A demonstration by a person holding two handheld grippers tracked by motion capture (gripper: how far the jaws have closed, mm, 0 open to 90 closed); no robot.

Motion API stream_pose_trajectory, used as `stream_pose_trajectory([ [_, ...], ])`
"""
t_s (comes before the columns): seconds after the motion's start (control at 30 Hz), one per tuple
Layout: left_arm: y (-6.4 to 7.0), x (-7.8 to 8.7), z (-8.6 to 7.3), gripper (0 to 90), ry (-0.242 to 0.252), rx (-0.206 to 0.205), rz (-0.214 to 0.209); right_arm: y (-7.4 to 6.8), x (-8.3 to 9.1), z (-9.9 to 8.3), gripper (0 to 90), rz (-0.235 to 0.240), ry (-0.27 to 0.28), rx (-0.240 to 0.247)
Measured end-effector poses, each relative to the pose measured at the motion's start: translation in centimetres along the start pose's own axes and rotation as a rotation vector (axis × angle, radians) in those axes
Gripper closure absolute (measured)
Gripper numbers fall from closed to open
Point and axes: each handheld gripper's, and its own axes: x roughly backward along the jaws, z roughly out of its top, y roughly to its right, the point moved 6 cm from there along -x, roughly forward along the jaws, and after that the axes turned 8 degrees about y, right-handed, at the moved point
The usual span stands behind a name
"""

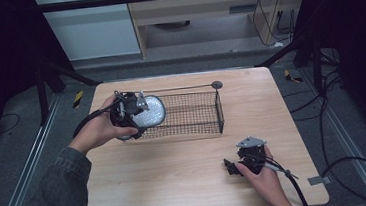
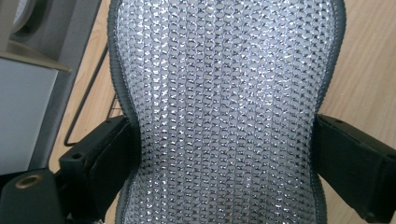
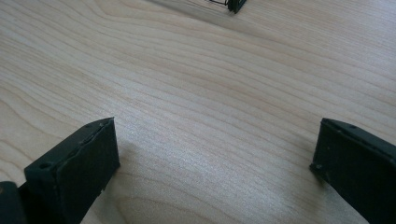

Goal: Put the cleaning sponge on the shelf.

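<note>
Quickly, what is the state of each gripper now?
Left gripper: shut on the silver mesh pad, held at the basket's left end.
Right gripper: open, holding nothing, low over the table.

One wooden tabletop [image 1: 176, 169] carries one black wire mesh basket [image 1: 192, 113]. One silvery mesh pad [image 1: 150, 111] is present. Two hand-held grippers: the left hand-held gripper [image 1: 134, 110] and the right hand-held gripper [image 1: 233, 167]. Two hands.

A pale wooden table [image 1: 178, 183] on grey floor [image 1: 14, 148] — cables [image 1: 357, 163] trailing at right.
</note>
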Motion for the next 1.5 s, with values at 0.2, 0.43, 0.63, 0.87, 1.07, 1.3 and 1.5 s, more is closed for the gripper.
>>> stream_pose_trajectory([
  [0.2, -0.8, 0.0, 0.3, 8.0, 0.008, -0.009, 0.01, 0.0, 0.0, 0.0, 0.5, 0.001, 0.001, -0.002],
  [0.43, -1.1, -0.4, 0.7, 8.0, 0.015, -0.033, 0.025, 0.0, 0.0, 0.0, 0.5, 0.0, 0.001, -0.002],
  [0.63, -1.5, -1.0, 0.9, 8.0, 0.03, -0.045, 0.043, 0.0, 0.0, 0.0, 0.5, -0.002, 0.001, 0.0],
  [0.87, -2.5, -2.3, 0.4, 8.0, 0.034, -0.035, 0.043, 0.0, 0.0, 0.0, 0.6, -0.003, 0.001, 0.002],
  [1.07, -3.3, -3.5, 0.1, 8.0, 0.012, -0.045, 0.015, 0.0, -0.1, 0.0, 0.6, -0.003, 0.001, 0.001],
  [1.3, -3.5, -4.2, -0.1, 8.0, 0.002, -0.048, -0.001, 0.0, -0.1, 0.1, 0.6, -0.003, 0.001, 0.0],
  [1.5, -3.5, -4.5, 0.0, 7.9, 0.005, -0.056, -0.001, 0.0, -0.1, 0.1, 0.6, -0.004, 0.0, 0.0],
])
